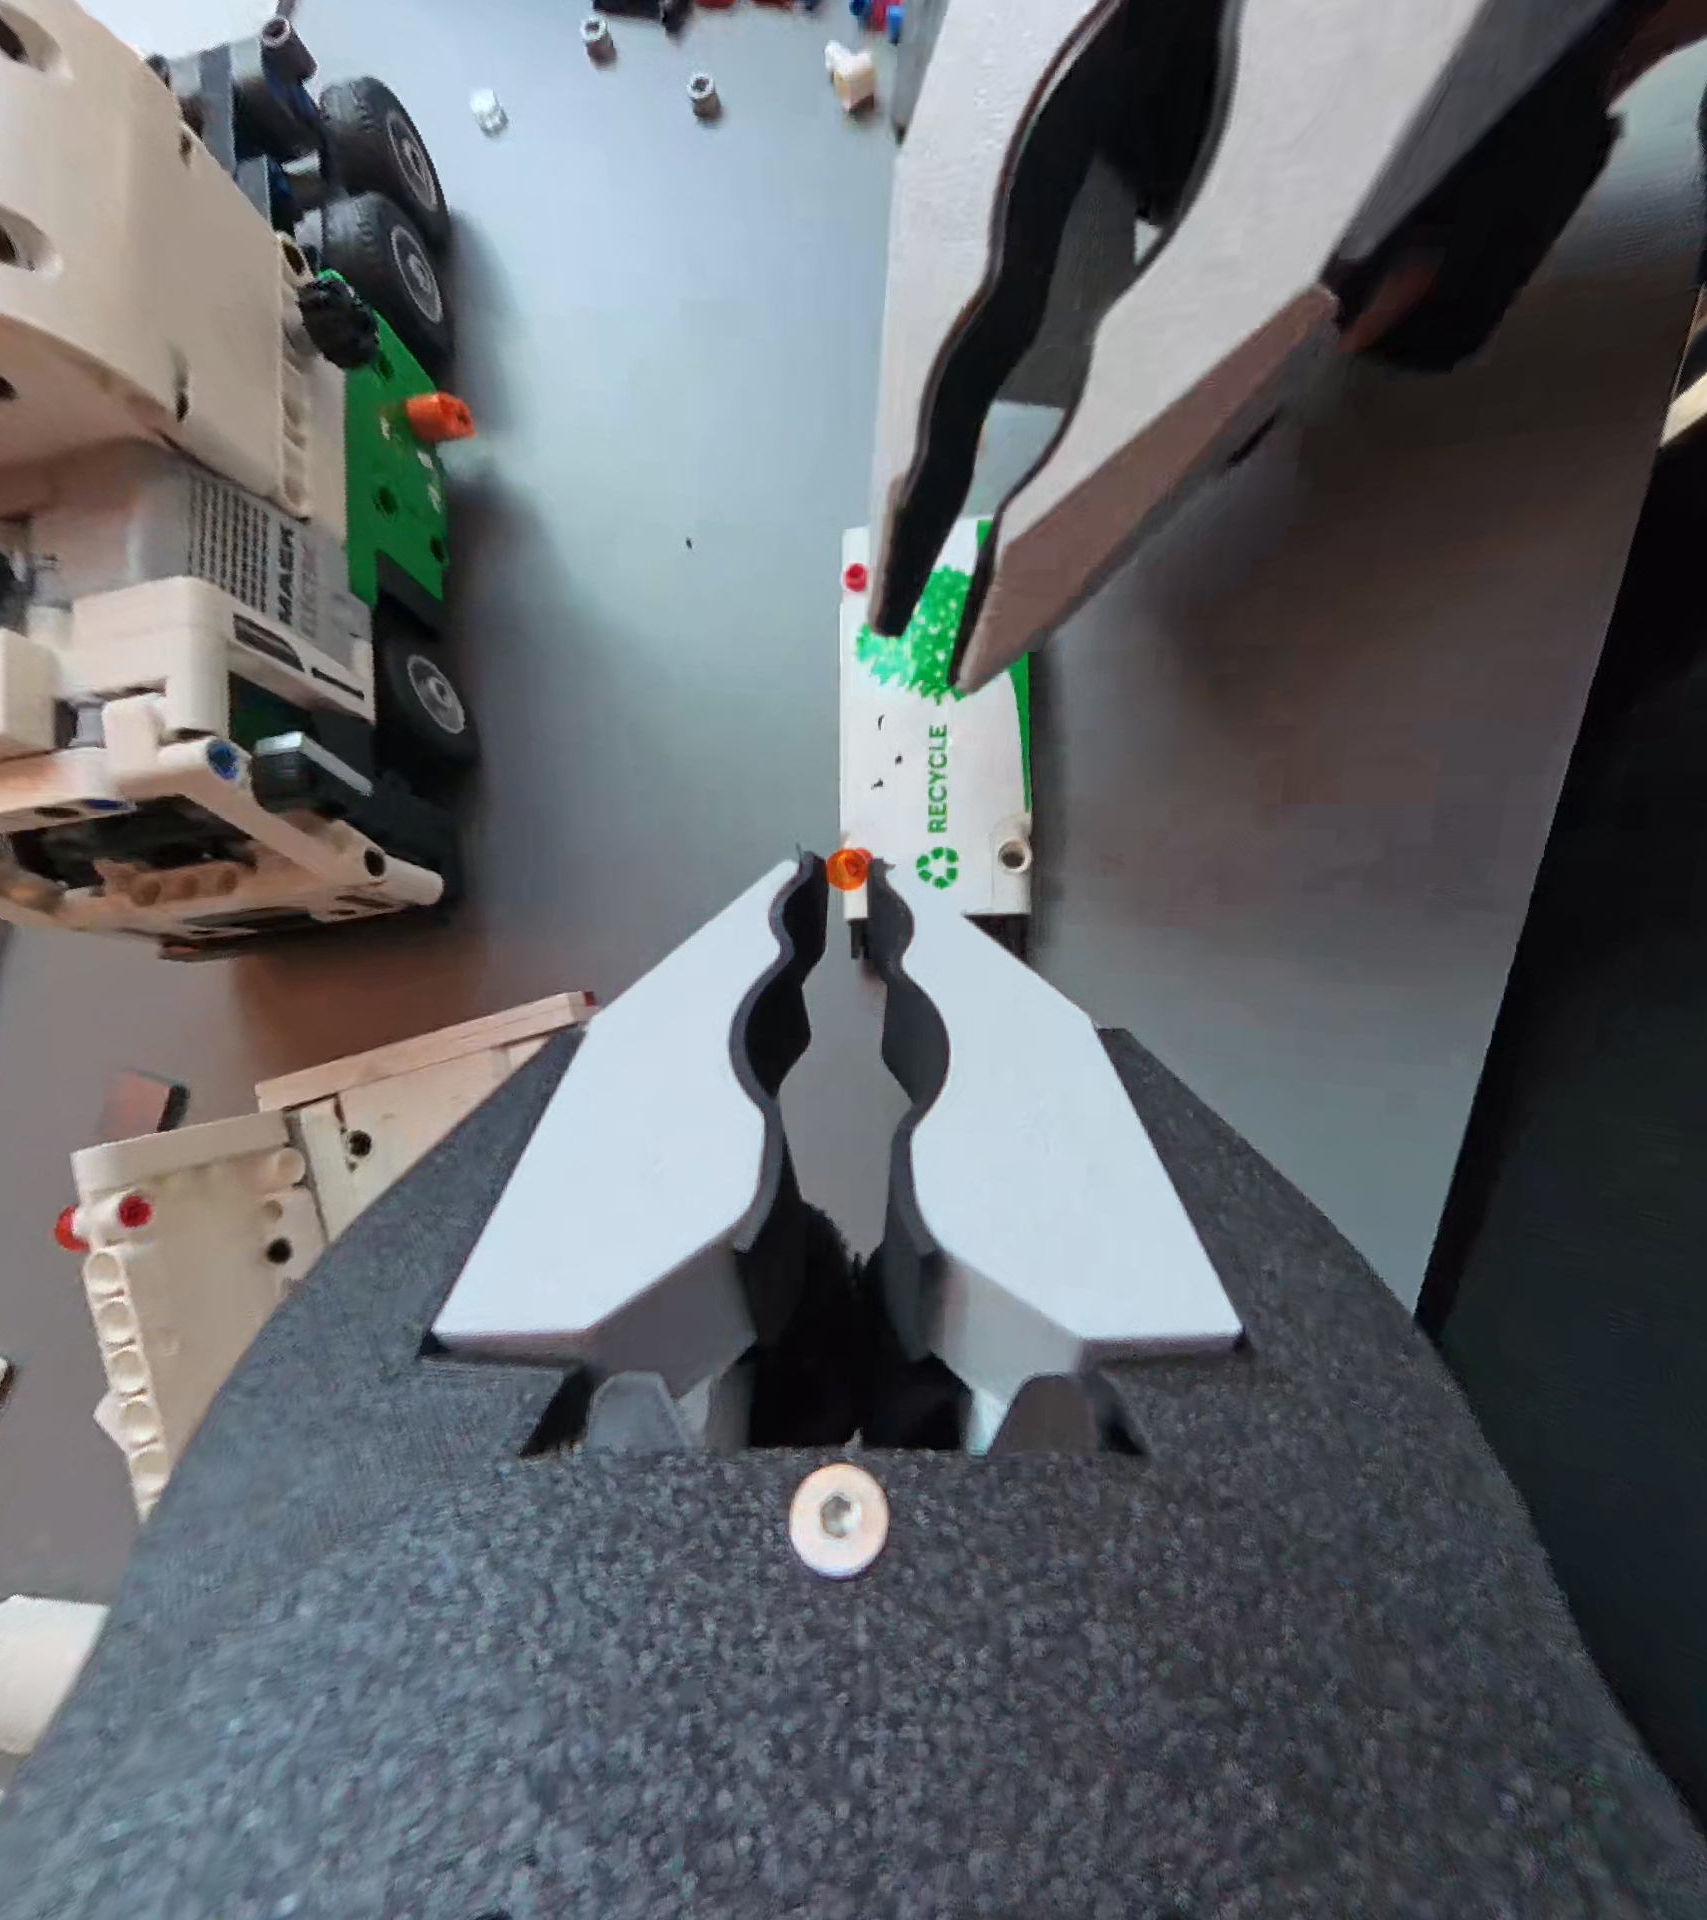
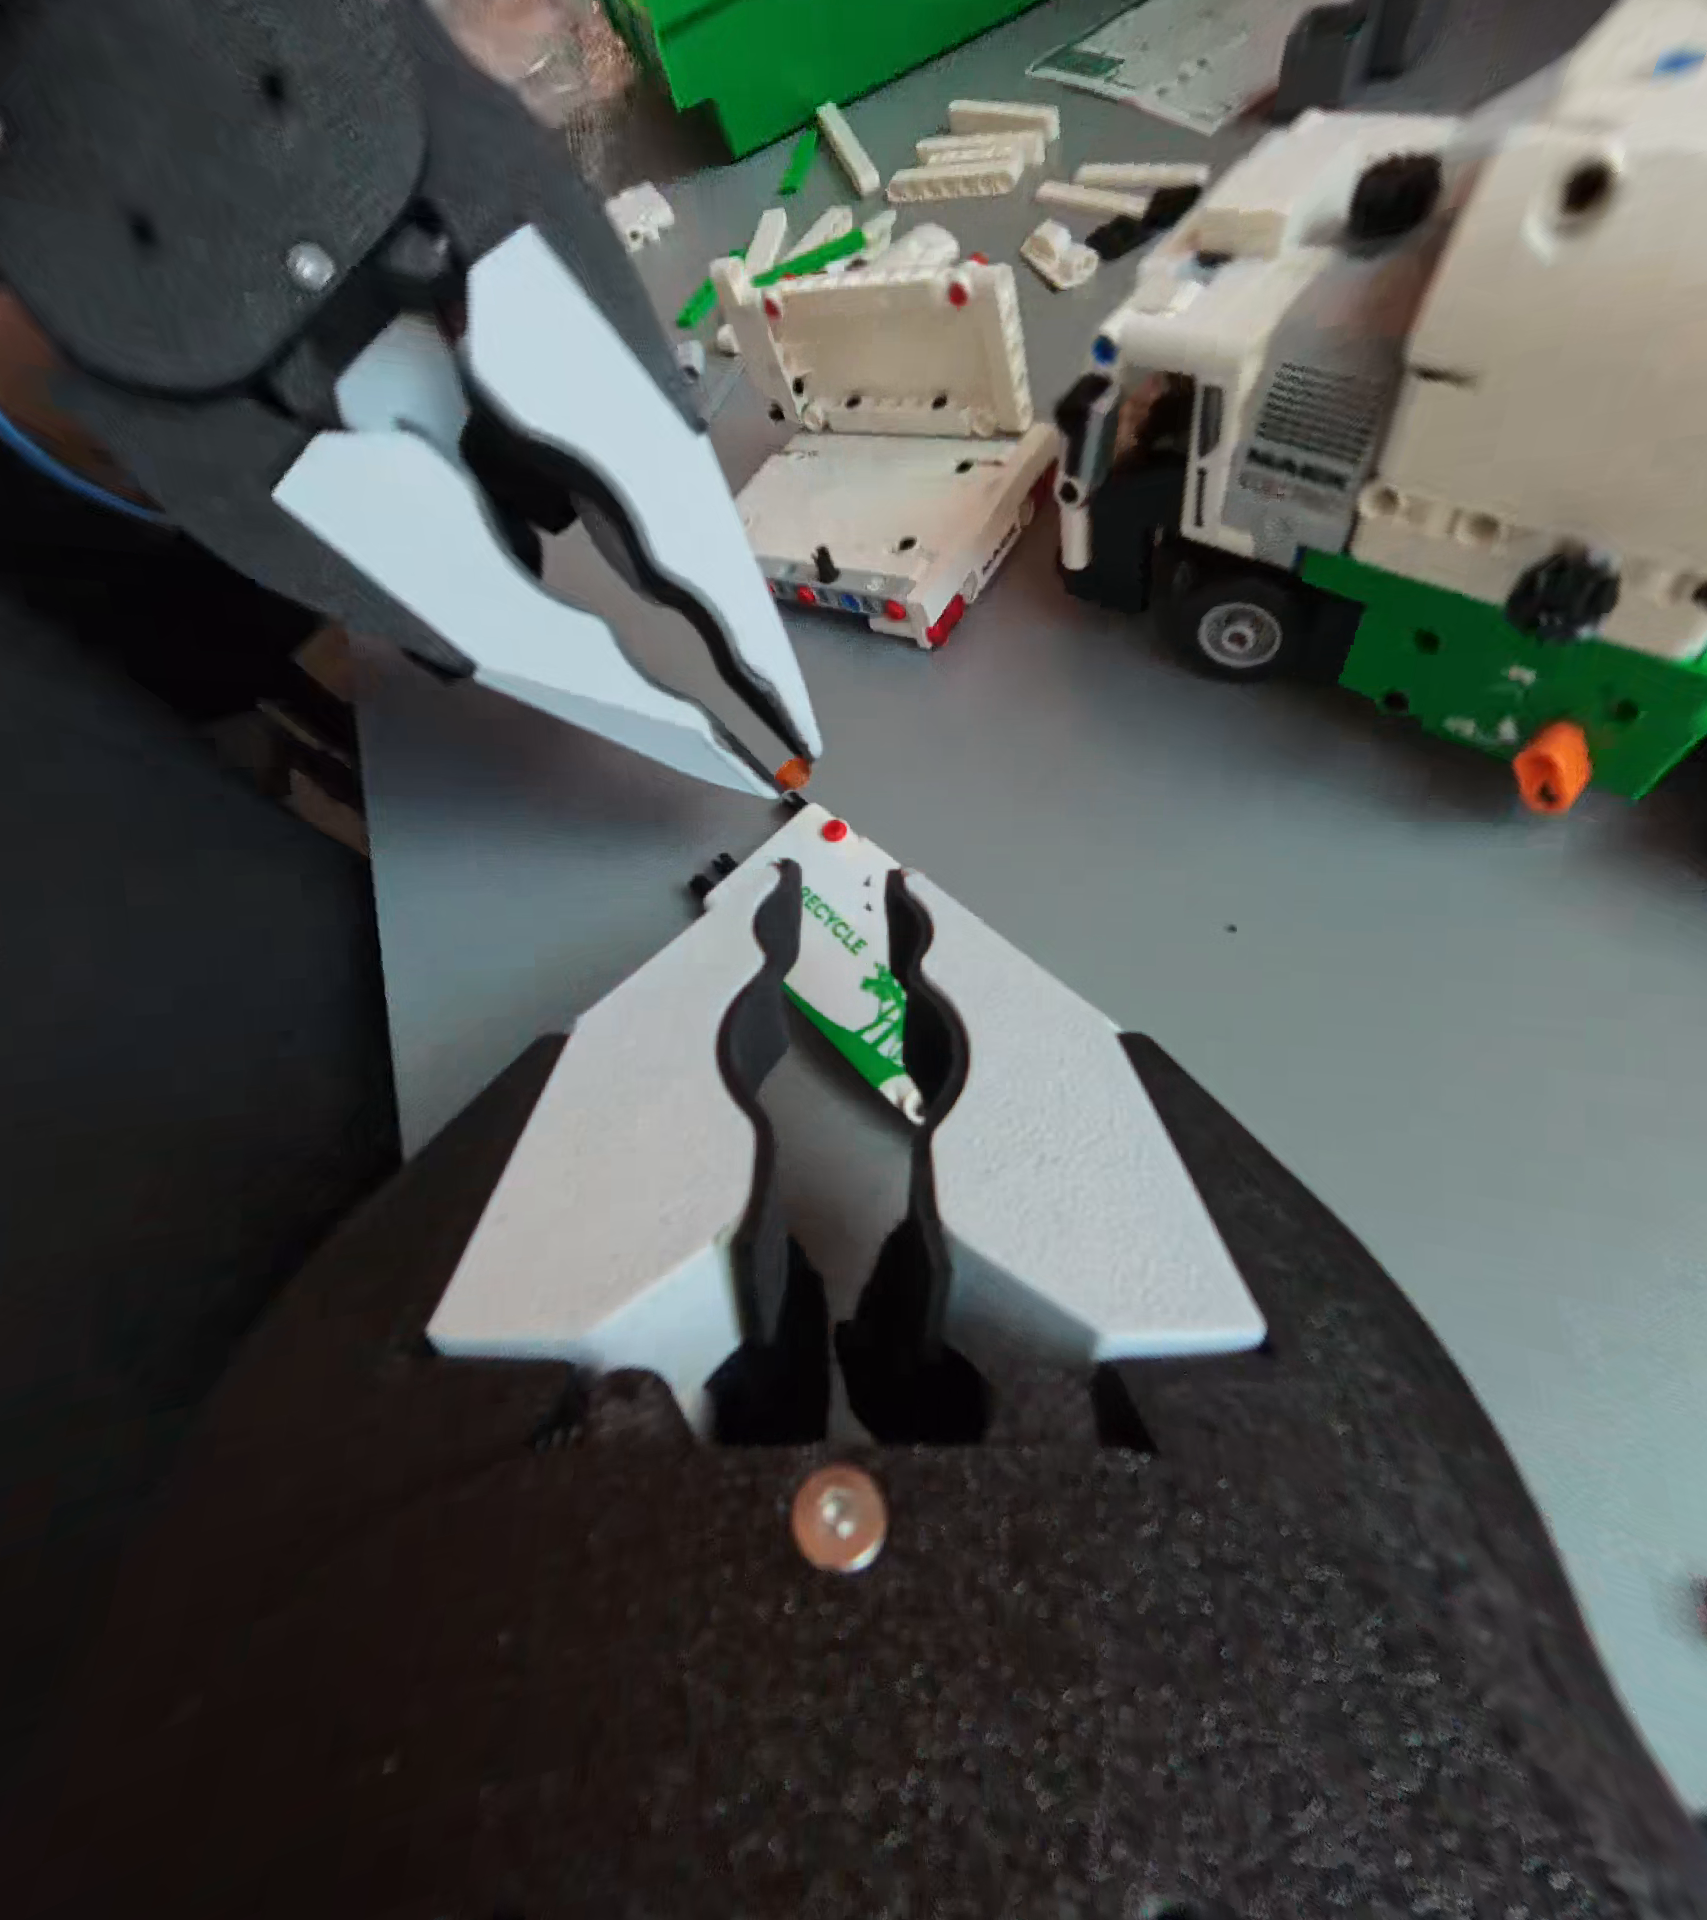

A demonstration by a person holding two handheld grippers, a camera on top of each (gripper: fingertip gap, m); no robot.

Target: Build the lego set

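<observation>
my left hand-held gripper pinches an orange stud; right hand-held gripper apart over the white panel, lying lengthwise ahead on the counter.

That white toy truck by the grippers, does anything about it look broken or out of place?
Yes. The truck looks part-built: a white hinged section sits apart beside its cab, loose white and green pieces are scattered behind, and a white printed panel lies flat on the table, between the two grippers.

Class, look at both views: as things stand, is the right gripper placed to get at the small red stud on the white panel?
Probably yes. The right gripper, jaws apart, hovers over the white panel, and the red stud lies uncovered just beyond its fingertips. The left gripper, pinching an orange stud, crowds that corner.
</observation>
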